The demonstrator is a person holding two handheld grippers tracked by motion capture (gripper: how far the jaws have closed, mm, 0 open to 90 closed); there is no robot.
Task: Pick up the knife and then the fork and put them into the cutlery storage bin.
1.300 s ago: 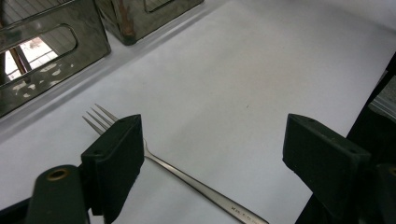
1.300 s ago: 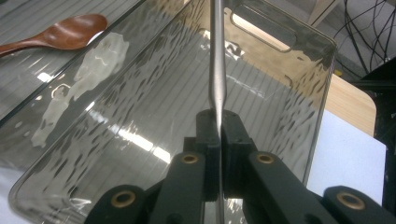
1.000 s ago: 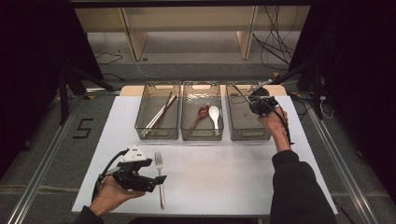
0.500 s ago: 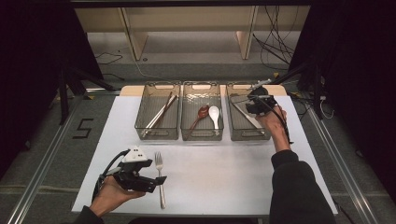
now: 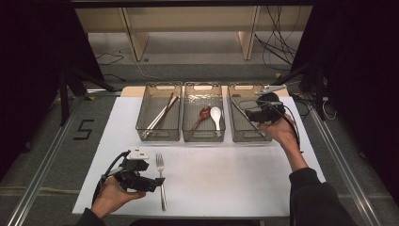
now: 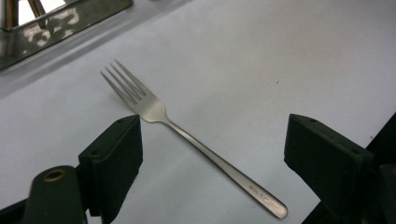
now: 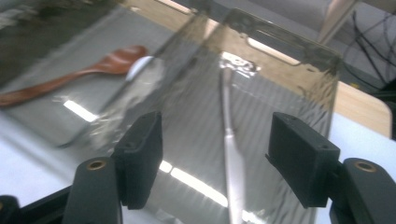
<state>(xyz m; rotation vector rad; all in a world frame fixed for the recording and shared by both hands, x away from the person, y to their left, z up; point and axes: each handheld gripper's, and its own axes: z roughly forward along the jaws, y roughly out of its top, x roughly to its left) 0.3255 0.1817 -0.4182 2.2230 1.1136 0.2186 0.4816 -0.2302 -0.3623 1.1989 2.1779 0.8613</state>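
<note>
Sorting cutlery across a white table, we see three clear bins in a row at its far edge: the left bin holds long metal pieces, the middle bin a brown spoon and a white spoon, and the right bin a slim metal utensil, which lies on the bin floor, free of any pad. Our right gripper hangs over that bin; its jaws have just been opening and now stand spread, with nothing between them. Our left gripper waits near the front edge, jaws wide apart, astride the fork that lies flat on the table without touching it. We judge the fork the next piece to lift. Risk: its handle is thin and low, so pads closing too high could slide off, or skid the fork sideways toward the table edge.
</note>
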